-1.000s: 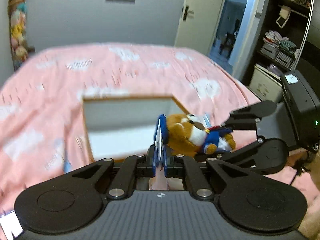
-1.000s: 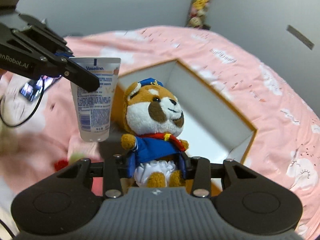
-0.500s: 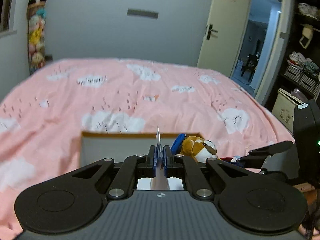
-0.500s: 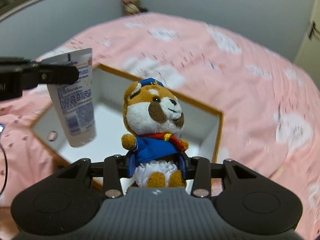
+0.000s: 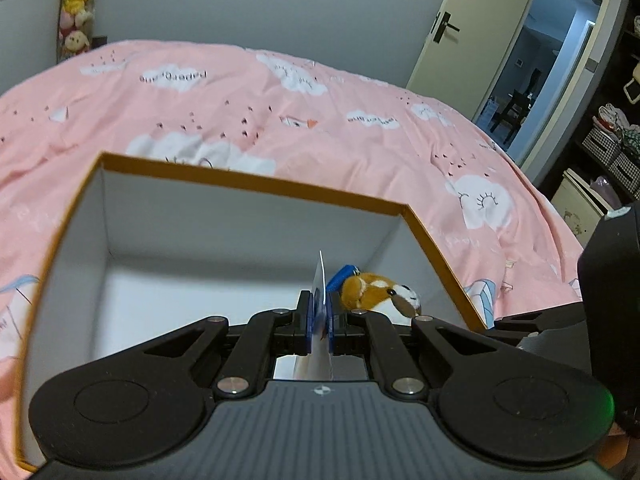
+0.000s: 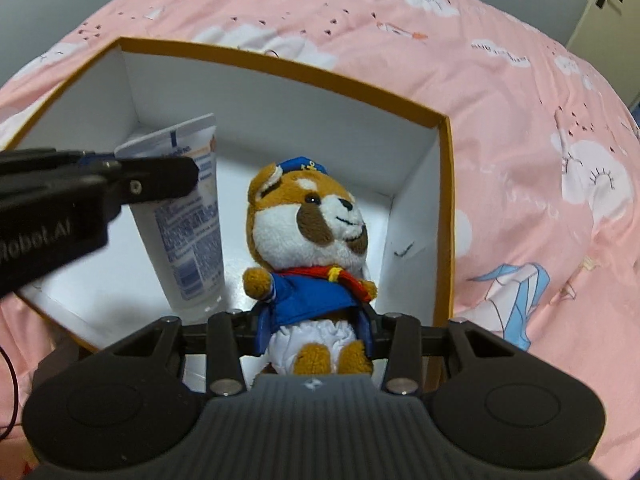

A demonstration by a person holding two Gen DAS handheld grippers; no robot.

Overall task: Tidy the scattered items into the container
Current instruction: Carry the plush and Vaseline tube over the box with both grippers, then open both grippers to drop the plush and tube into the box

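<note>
Both hand-held grippers sit over the box (image 6: 444,216) on the bed — your left hand-held gripper (image 5: 319,322) pinches the lotion tube (image 6: 188,220), your right hand-held gripper (image 6: 314,334) clamps the plush dog (image 6: 312,240) — release together and the tube may topple onto the dog.

Bed (image 5: 360,128) covered edge to edge by a pink duvet printed with white clouds, small dark marks and pale blue figures. Surface gently rumpled, with folds toward the right side. One open box (image 6: 288,68) resting directly on the duvet: orange rim, white inner walls and white floor, its sides sunk slightly into the soft cover. Same box (image 5: 256,188) seen from the left wrist view, near corner cut off by the frame. Thin dark cable (image 6: 10,380) lying at the left edge of the bedding, only partly in view.
</note>
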